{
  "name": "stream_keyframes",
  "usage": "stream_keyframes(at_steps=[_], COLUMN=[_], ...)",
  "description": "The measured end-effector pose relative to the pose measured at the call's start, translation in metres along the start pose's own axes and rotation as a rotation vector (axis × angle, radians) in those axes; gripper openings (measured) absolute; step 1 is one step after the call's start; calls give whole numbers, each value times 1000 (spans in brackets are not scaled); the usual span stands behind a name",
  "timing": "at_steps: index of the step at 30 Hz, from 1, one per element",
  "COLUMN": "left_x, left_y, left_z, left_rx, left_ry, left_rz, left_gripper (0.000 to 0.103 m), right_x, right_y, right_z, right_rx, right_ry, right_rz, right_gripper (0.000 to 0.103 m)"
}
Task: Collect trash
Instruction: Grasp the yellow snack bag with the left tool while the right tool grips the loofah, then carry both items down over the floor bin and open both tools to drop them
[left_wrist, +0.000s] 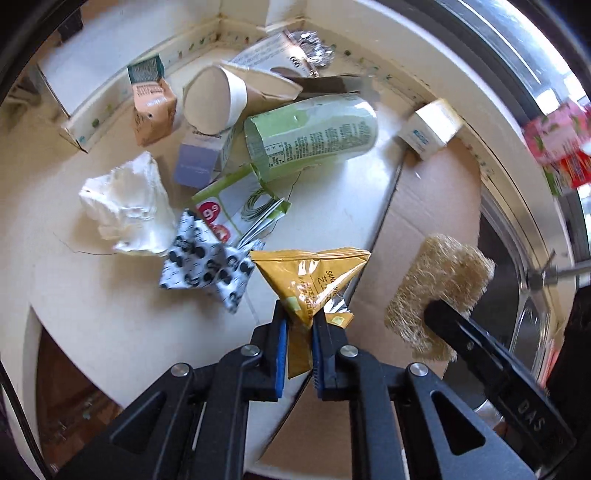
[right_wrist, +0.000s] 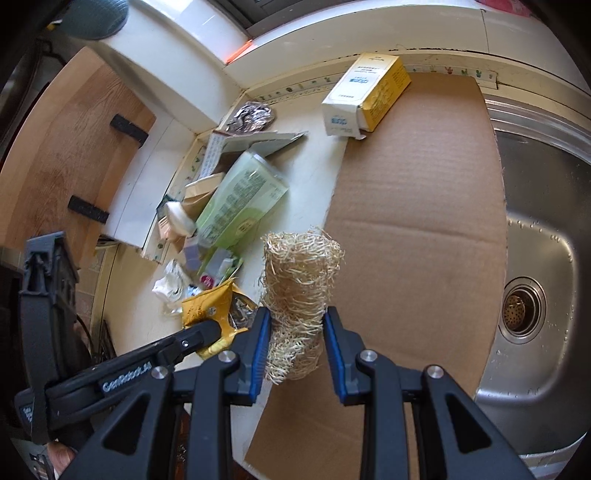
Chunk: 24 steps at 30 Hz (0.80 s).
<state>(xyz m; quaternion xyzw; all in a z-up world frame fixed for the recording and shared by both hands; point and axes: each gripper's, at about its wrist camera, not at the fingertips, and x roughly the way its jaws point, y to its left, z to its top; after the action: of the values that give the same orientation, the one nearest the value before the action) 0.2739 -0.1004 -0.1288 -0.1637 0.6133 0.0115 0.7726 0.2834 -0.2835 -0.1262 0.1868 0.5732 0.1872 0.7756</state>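
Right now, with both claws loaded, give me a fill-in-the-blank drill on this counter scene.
1. The left claw is shut on a ____ snack wrapper.
2. The right claw grips a straw-coloured fibre ____.
3. The brown cardboard sheet lies next to the steel ____.

Missing words: yellow; scrubber; sink

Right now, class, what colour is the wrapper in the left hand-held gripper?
Mustard yellow wrapper; left wrist view.

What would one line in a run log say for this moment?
left gripper: shut on yellow wrapper | right gripper: shut on straw-like scrubber | other trash on counter | sink at right
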Motion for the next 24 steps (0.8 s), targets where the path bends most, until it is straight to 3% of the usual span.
stream_keyframes(at_steps=[8,16,20,24], left_x=[-58,-108,-115,-107], left_y=[34,114,143,167], left_z=[-60,-126,-158,-192], left_rx=[155,196,246,311], left_ry=[-77,-160,-206,-205], left_rz=[27,-10,-9,11], left_gripper=[9,9,9,9], right_x=[-16,-33,-32,-22], right_y=[42,101,130,143], right_z=[-56,-146,-198,-251], right_rx=[-49,-67,-83,-54], right_ry=[6,-32,-56,-52], right_rz=[10,-32,-64,-90], right_gripper=[29,29,29,29])
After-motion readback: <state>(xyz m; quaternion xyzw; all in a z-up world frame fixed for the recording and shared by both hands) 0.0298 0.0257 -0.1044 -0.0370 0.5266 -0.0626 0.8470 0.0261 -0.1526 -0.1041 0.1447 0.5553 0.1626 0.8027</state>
